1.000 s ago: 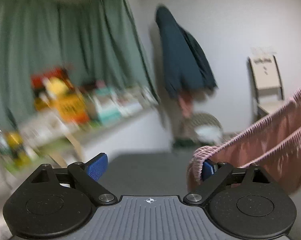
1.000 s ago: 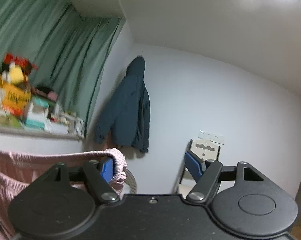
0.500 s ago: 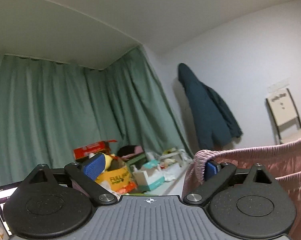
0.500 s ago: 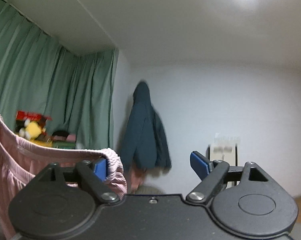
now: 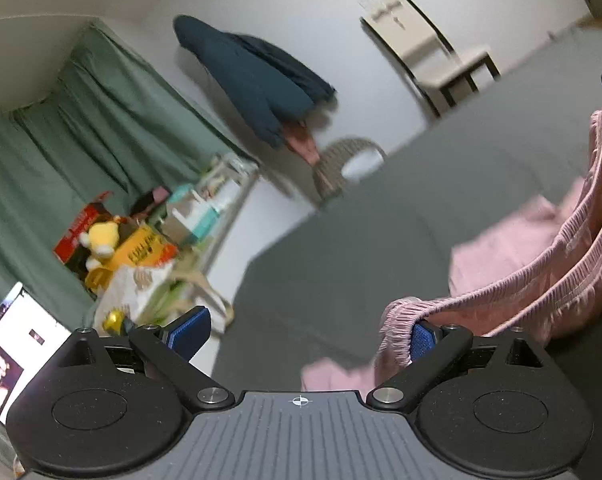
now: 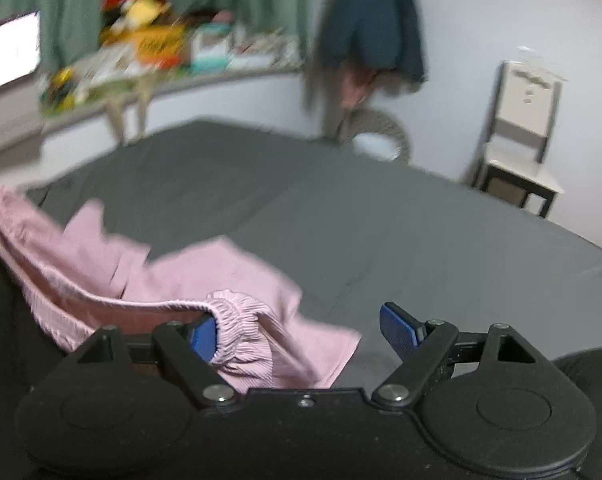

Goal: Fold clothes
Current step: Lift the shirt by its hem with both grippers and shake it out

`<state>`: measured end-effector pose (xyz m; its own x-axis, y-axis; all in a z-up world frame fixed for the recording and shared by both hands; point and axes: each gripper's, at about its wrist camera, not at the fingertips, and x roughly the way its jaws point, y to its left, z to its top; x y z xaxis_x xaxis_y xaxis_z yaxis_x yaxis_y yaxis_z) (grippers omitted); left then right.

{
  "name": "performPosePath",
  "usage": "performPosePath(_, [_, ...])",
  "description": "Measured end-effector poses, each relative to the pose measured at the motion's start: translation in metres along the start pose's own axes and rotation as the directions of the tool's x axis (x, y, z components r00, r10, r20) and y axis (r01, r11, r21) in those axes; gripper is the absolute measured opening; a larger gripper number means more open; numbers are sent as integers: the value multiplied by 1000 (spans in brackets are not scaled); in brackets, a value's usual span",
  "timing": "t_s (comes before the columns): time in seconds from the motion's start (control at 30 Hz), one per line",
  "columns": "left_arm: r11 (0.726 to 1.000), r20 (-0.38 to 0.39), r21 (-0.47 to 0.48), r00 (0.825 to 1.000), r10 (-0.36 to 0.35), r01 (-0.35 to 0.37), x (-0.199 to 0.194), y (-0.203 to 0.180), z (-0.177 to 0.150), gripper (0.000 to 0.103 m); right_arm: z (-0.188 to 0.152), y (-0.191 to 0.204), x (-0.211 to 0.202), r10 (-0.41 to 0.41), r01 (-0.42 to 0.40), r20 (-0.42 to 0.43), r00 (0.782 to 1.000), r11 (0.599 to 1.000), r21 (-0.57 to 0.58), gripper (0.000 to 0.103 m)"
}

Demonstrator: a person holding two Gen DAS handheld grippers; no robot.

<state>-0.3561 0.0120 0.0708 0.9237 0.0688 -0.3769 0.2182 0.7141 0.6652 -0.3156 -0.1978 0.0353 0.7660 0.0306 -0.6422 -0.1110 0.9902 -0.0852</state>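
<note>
Pink shorts (image 6: 221, 276) hang by the waistband off one finger of each wide-jawed gripper, left gripper (image 5: 301, 330) and right gripper (image 6: 297, 330); we judge laying flat on the near bed (image 6: 341, 216) comes next.

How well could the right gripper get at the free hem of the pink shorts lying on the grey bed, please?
Probably not yet: the right gripper is open, but the pink shorts' elastic waistband is hooked over its left finger. The hem rests just ahead on the grey bed, nothing between.

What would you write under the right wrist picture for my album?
Open right tool with the pink shorts' waistband hooked over one finger, above a grey bed.
</note>
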Motion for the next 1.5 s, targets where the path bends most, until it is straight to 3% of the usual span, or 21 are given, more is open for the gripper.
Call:
performPosePath(0.2, [994,-58,-99,997,-43,37,-7,4,-20,96,-25,45,-12,55,-79,-96,994,958,-276,80])
performPosePath(0.5, [993,-60,-106,997,-55,49,9,10,-36,96,-34,102,-16,92,-128,-90,992,804,-581,76])
performPosePath(0.6, [993,-61,-109,996,-60,53,7,9,-37,96,-35,118,-11,106,-145,-99,989,736,-661,62])
performPosePath(0.7, [992,-65,-112,996,-66,58,7,8,-39,96,-38,126,-5,124,-184,-136,983,686,-704,39])
performPosePath(0.77, [991,-71,-118,995,-75,66,7,7,-40,96,-41,130,-2,121,-190,-147,982,661,-726,13])
performPosePath(0.8, [990,-73,-121,994,-78,69,7,7,-40,96,-42,131,-1,119,-191,-150,982,651,-735,7])
performPosePath(0.83, [990,-74,-123,994,-83,74,7,6,-40,96,-42,131,-1,118,-191,-150,982,651,-734,6])
performPosePath(1.0, [985,-77,-134,990,-117,106,7,-2,-40,96,-26,105,-14,127,-164,-104,986,803,-573,6])
performPosePath(1.13, [983,-89,-149,988,-122,108,10,-9,-40,96,-16,77,-26,96,-120,-78,992,890,-441,6])
performPosePath(1.27, [981,-105,-166,987,-119,101,12,-9,-39,96,-15,53,-41,73,-83,-43,996,934,-348,6])
performPosePath(1.4, [979,-113,-181,987,-113,91,14,-8,-37,96,-19,41,-43,62,-74,-47,997,946,-315,6])
performPosePath(1.43, [979,-112,-176,987,-119,98,14,-8,-35,83,-21,41,-41,65,-80,-57,996,947,-311,6])
performPosePath(1.47, [980,-110,-172,986,-125,105,14,-8,-34,63,-22,42,-37,70,-89,-71,995,946,-311,7])
performPosePath(1.5, [979,-110,-166,985,-137,118,13,-8,-32,58,-24,44,-34,71,-95,-85,994,945,-314,7])
